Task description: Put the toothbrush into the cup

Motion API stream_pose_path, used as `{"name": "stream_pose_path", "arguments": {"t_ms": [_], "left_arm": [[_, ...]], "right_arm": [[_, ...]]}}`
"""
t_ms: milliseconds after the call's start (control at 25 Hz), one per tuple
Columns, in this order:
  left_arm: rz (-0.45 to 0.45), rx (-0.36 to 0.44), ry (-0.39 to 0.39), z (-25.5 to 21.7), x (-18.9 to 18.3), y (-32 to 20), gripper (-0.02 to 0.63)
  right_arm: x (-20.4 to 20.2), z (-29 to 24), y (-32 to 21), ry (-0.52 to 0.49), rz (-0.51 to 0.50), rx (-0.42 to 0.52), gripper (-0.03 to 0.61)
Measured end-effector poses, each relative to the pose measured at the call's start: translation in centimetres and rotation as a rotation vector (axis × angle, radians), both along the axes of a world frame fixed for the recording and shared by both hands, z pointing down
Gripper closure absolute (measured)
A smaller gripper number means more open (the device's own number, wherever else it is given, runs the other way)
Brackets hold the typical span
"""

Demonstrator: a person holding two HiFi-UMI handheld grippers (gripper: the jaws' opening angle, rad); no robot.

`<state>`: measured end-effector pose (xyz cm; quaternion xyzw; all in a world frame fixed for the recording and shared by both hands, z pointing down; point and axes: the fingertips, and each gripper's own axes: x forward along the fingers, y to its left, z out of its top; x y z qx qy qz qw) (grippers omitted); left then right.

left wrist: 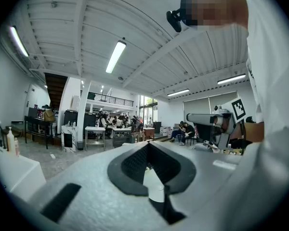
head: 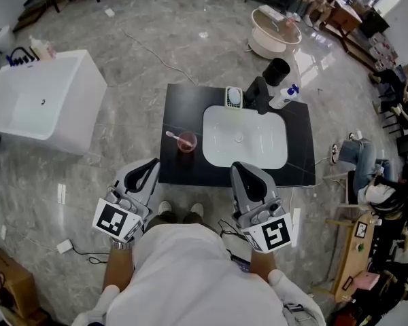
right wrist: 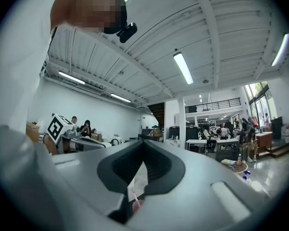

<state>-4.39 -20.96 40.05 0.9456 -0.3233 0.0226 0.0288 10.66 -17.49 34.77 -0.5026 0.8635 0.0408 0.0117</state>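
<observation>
A small pink cup stands on the black table, just left of the white basin. A pale toothbrush rests in the cup, one end sticking out to the upper left. Both grippers hang close to the person's body, off the table's near edge. The left gripper is shut and empty. The right gripper is also shut and empty. In the right gripper view, a bit of the pink cup shows low in the gap behind the jaws.
Behind the basin are a black faucet, a white holder, a black cup and a white bottle with a blue cap. A white bathtub stands at the left. People sit at desks along the right.
</observation>
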Motion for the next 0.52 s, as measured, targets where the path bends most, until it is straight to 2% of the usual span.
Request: {"name": "stream_pose_path", "arguments": {"t_ms": [520], "left_arm": [[0.003, -0.010, -0.004, 0.41, 0.08, -0.39, 0.617]], "right_arm": [[0.27, 0.76, -0.59, 0.008, 0.008, -0.013, 0.568]]}}
